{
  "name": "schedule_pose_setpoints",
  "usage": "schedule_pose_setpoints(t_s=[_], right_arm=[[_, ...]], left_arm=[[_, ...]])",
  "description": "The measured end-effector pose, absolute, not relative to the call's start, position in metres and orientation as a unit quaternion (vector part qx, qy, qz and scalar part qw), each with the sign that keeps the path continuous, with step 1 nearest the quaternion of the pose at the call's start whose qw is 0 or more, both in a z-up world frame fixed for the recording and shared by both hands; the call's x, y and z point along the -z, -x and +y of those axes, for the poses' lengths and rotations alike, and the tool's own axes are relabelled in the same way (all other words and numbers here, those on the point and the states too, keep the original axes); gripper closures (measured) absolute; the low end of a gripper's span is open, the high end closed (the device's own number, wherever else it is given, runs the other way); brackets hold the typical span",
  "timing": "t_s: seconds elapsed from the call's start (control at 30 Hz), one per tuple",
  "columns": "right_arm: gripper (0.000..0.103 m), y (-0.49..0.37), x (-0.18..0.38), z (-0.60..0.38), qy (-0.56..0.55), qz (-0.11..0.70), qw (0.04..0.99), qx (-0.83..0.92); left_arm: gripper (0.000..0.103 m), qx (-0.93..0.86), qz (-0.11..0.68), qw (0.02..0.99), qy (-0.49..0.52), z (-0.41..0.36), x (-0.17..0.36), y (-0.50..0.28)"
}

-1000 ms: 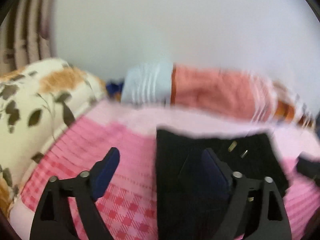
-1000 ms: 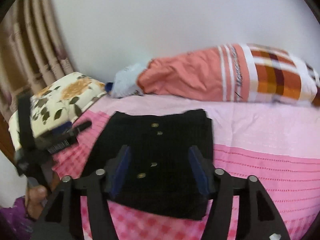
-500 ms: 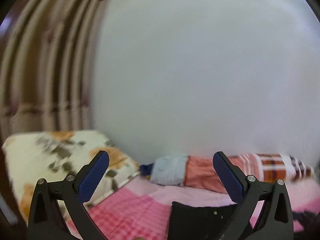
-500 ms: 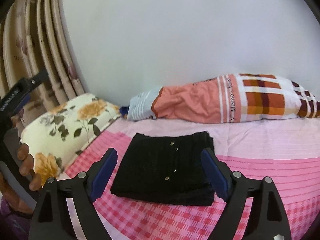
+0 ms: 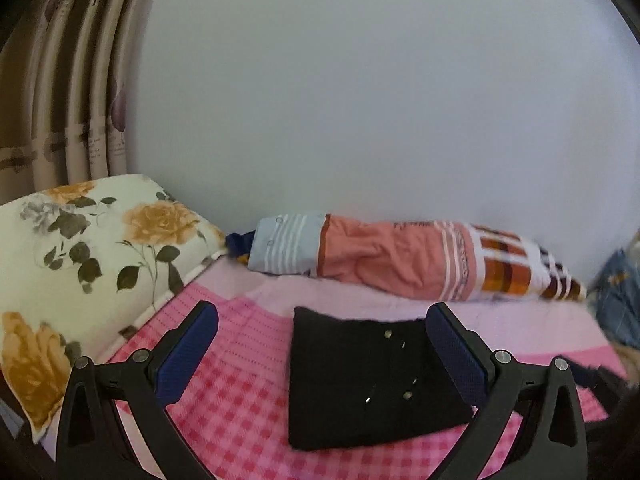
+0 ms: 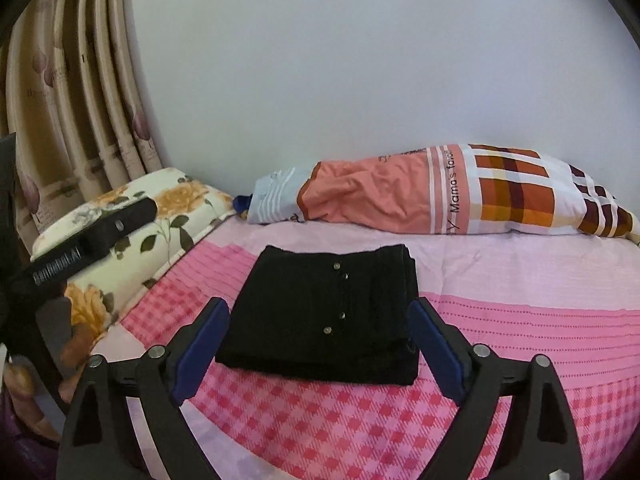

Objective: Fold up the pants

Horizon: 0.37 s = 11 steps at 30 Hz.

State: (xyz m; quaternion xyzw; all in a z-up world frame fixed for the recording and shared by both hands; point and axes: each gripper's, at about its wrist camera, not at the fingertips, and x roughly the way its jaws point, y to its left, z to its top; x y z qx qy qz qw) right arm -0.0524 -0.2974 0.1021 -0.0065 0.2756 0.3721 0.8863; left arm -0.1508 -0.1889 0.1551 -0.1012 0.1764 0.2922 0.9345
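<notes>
The black pants [image 5: 360, 384] lie folded into a compact rectangle on the pink checked bedsheet [image 5: 240, 392], with small metal buttons on top. My left gripper [image 5: 322, 316] hovers above and short of them, open wide and holding nothing. In the right wrist view the folded pants [image 6: 312, 312] lie flat just beyond my right gripper [image 6: 319, 308], whose jaws are opening with only air between the blue pads. The left gripper [image 6: 92, 240] also shows at that view's left edge, held by a person's hand [image 6: 72, 356].
A floral pillow [image 5: 92, 256] lies at the left of the bed. An orange and plaid pillow [image 5: 400, 260] runs along the white wall behind the pants. Beige curtains [image 6: 80, 120] hang at the left. Blue denim cloth [image 5: 616, 292] sits at the far right.
Both grippers have lifted and drawn back from the pants, which stay folded on the bed. The right jaws have spread wider. The left view swung up toward the wall and came back down.
</notes>
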Motion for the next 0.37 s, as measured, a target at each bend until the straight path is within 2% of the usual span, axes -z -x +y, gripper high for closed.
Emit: schedule_pose_setpoints(t_s=[0.17, 0.37], right_arm=[[0.012, 0.054, -0.097, -0.295, 0.014, 0.283, 0.887, -0.365], [0.01, 0.054, -0.095, -0.294, 0.015, 0.287, 0.89, -0.355]], left_arm=[[0.0, -0.301, 0.202, 0.926, 0.103, -0.194, -0.13, 0.144], [0.0, -0.305, 0.209, 0.923, 0.11, -0.192, -0.124, 0.142]])
